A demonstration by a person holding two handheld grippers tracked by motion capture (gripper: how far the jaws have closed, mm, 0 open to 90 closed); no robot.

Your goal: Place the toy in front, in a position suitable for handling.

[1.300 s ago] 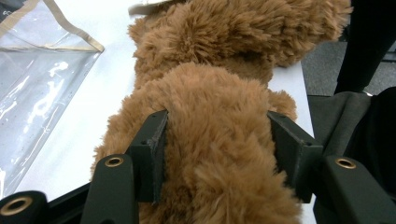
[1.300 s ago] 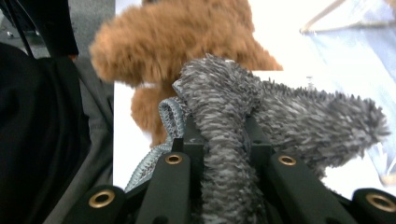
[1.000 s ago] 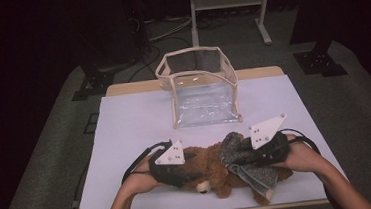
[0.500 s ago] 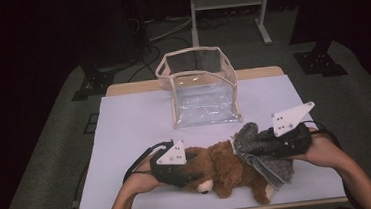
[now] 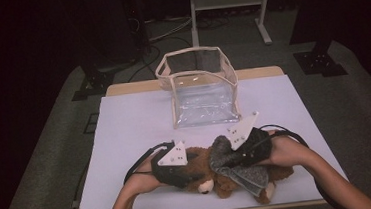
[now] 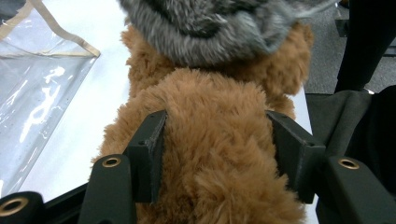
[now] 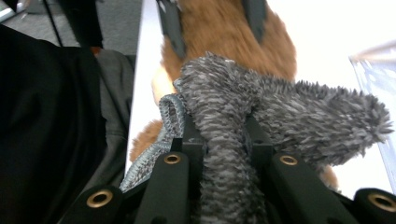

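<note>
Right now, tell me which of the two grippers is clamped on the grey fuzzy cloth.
The right gripper: its jaws pinch the grey fuzzy cloth, while the left gripper grips the brown teddy bear.

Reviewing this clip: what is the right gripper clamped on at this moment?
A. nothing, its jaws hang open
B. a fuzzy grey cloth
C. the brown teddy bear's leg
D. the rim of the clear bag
B: in the right gripper view the right gripper pinches the grey cloth between its jaws, while the left gripper squeezes the brown teddy bear.
</note>
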